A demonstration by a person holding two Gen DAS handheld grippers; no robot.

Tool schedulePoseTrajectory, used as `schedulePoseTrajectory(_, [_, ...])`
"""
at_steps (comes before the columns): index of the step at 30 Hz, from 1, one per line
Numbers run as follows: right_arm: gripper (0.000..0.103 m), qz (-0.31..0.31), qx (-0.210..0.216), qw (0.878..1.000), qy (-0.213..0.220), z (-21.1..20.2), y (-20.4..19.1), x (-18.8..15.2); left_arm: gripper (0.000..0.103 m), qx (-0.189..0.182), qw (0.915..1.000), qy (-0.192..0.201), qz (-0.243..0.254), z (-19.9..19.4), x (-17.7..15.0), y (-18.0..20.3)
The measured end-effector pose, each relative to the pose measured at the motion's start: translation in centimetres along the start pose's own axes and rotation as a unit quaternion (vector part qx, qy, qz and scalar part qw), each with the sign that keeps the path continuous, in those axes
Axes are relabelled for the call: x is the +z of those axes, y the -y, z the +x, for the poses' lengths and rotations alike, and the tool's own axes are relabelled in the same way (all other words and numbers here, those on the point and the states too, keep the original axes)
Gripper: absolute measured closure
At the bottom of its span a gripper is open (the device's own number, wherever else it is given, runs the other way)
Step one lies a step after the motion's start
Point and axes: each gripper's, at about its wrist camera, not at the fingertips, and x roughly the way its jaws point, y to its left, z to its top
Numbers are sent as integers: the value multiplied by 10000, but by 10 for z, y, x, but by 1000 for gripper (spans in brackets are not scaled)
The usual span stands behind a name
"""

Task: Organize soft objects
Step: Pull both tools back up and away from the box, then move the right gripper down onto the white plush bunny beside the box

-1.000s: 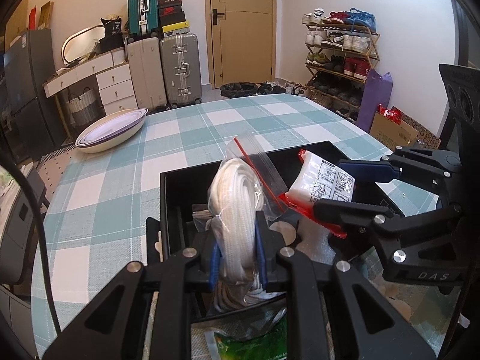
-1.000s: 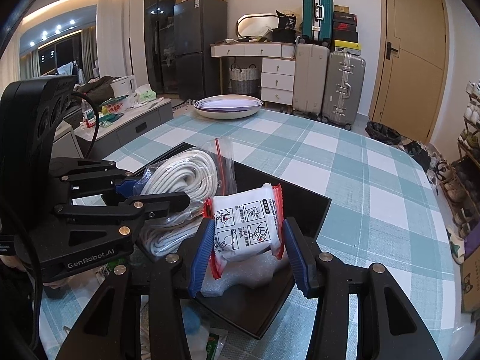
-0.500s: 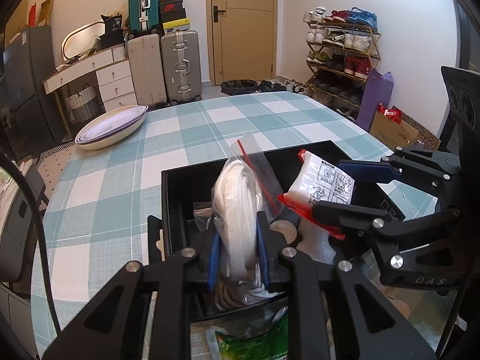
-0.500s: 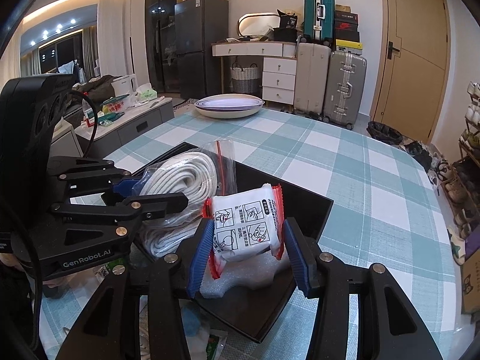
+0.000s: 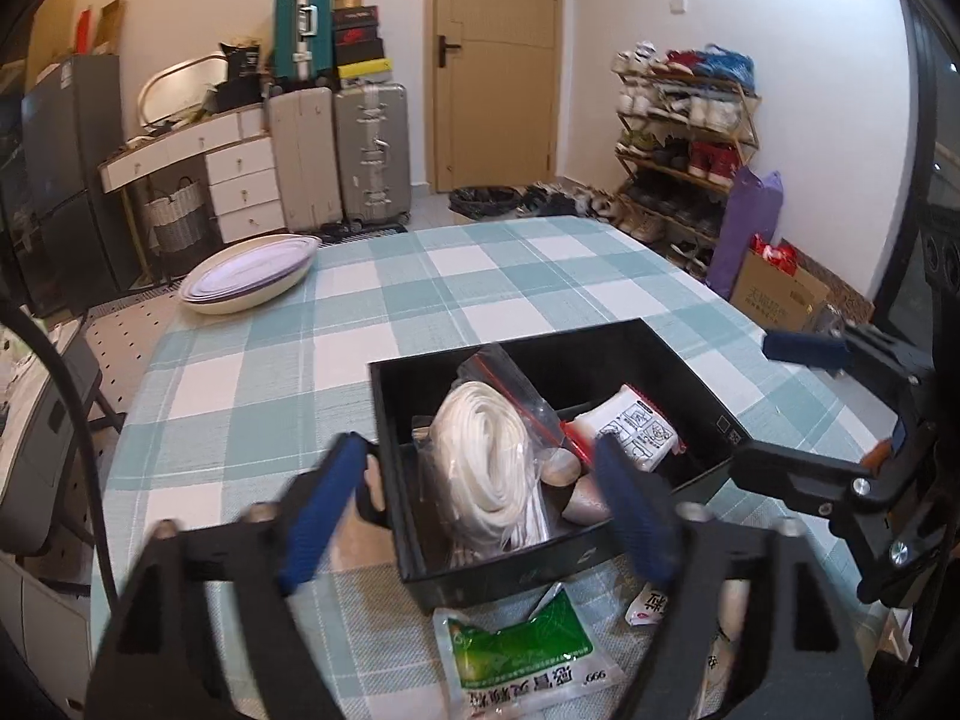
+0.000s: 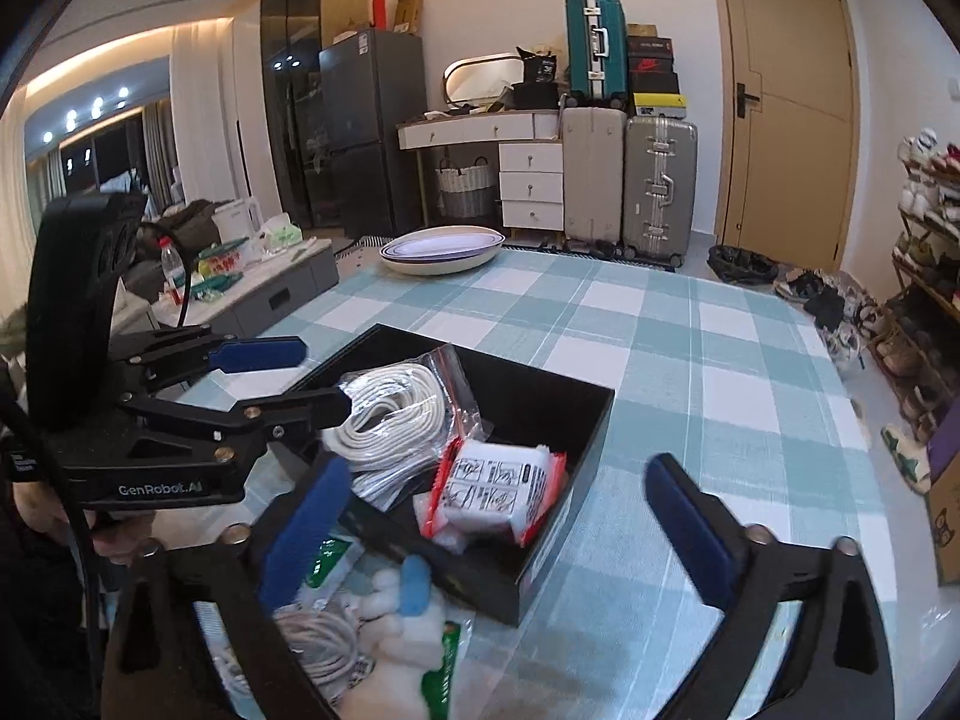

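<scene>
**Both grippers wide and empty over the black bin**

The left gripper [image 5: 480,510] and right gripper [image 6: 498,528] stand wide apart, holding nothing. The bagged white cord [image 5: 492,468] and white-and-red packet [image 6: 498,495] lie in the black bin [image 6: 576,462]. The green pouch [image 5: 522,660] on the table [image 5: 420,300] looks light, limp and slick; pinch its sealed edge.

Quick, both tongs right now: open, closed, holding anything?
Left tongs: open, holding nothing.
Right tongs: open, holding nothing.
</scene>
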Motion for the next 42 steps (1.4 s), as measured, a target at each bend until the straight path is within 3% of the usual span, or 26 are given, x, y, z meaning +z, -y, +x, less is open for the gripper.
schedulePoseTrajectory(6, [0,28,-96,9999,-102,-17,-5,-16,0,127,9998,99,-116,-18,-14,-6])
schedulePoseTrajectory(18, [0,4,-226,9991,-365,-27,-16,-39,0,384,9993,6,1,-38,-44,-9])
schedulePoseTrajectory(42, [0,-33,-345,9960,-824,-10,-11,-53,0,416,9990,-95,107,-37,-51,-8])
